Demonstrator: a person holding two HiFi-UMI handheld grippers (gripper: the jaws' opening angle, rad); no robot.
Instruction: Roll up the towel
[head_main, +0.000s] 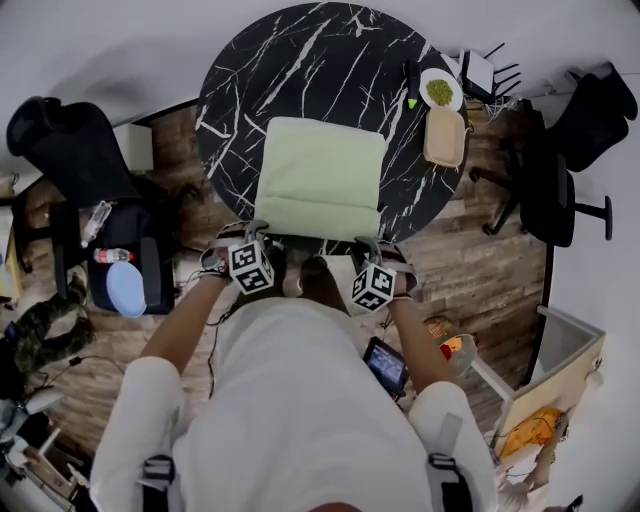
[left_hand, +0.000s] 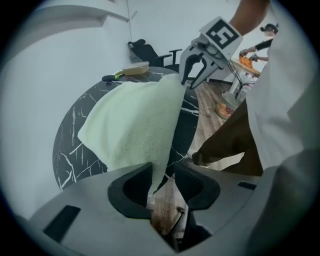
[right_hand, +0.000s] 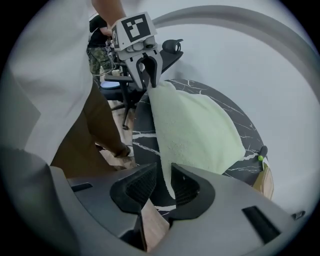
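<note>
The left gripper (left_hand: 163, 163) and right gripper (right_hand: 164, 164) each straddle a near corner of the towel (head_main: 320, 175), fingers spread, pinching nothing. Beyond, the towel lies flat on the worktop (head_main: 300, 60). Unheld, its near edge could slide off and skew the roll.

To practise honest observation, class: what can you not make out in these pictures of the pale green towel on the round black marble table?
Head view: how the fingers of the left gripper and right gripper meet the pale green towel, covered by their marker cubes.
Head view: the green contents of the small white bowl, too small.
Right gripper view: the tan oblong container, cut off by that gripper's body.
</note>
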